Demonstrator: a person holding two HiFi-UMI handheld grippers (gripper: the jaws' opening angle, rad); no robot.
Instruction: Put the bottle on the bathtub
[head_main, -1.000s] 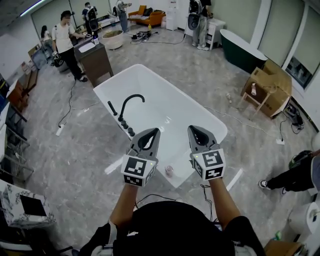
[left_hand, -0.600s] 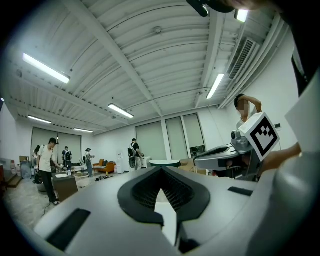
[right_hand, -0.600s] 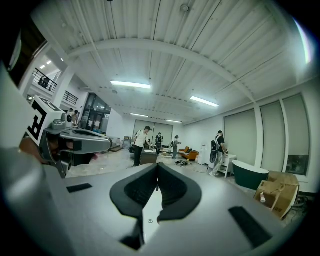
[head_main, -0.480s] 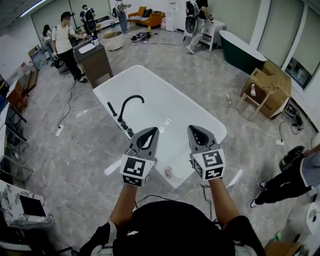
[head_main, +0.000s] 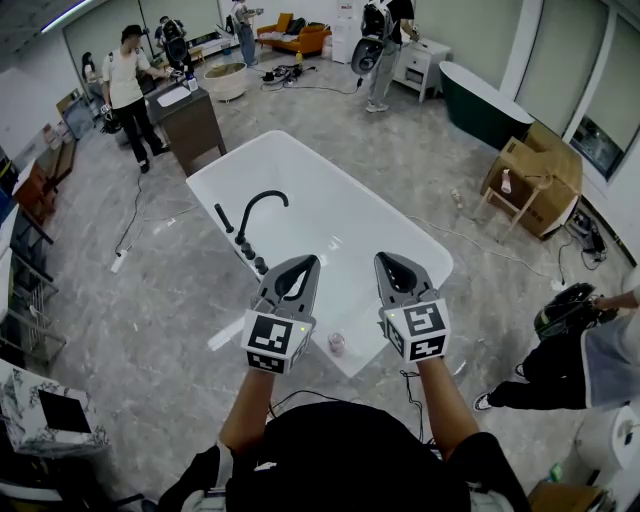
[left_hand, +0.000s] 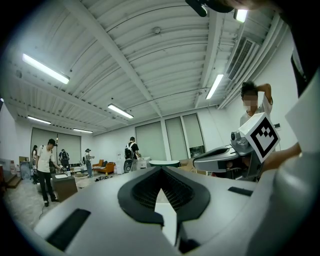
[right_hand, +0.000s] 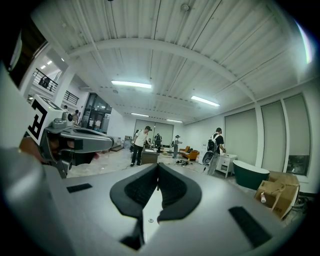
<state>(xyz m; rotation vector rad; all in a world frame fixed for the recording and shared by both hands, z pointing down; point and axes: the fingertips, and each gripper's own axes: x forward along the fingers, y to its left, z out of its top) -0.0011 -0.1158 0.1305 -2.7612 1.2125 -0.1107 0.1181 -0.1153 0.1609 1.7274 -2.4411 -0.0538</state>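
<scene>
The white bathtub (head_main: 405, 240) fills the middle of the head view. A small pinkish bottle (head_main: 337, 343) stands upright on its near rim, between and below my two grippers. My left gripper (head_main: 311, 263) hovers above the tub's near end with its jaws shut and nothing in them. My right gripper (head_main: 382, 259) is level with it a little to the right, also shut and empty. In the left gripper view the left gripper (left_hand: 160, 170) points out across the room with its tips meeting. The right gripper (right_hand: 157, 165) looks the same in the right gripper view. Neither gripper view shows the bottle.
A black curved faucet (head_main: 262, 204) and its knobs sit on the tub's left rim. A dark wooden cabinet (head_main: 192, 122) stands beyond the tub, a dark green tub (head_main: 486, 102) at the far right. A wooden crate (head_main: 537, 178) and a crouching person (head_main: 575, 355) are on the right.
Both grippers have stayed almost still over the tub. People in the background walked about, and the person at the right edge moved further into view.
</scene>
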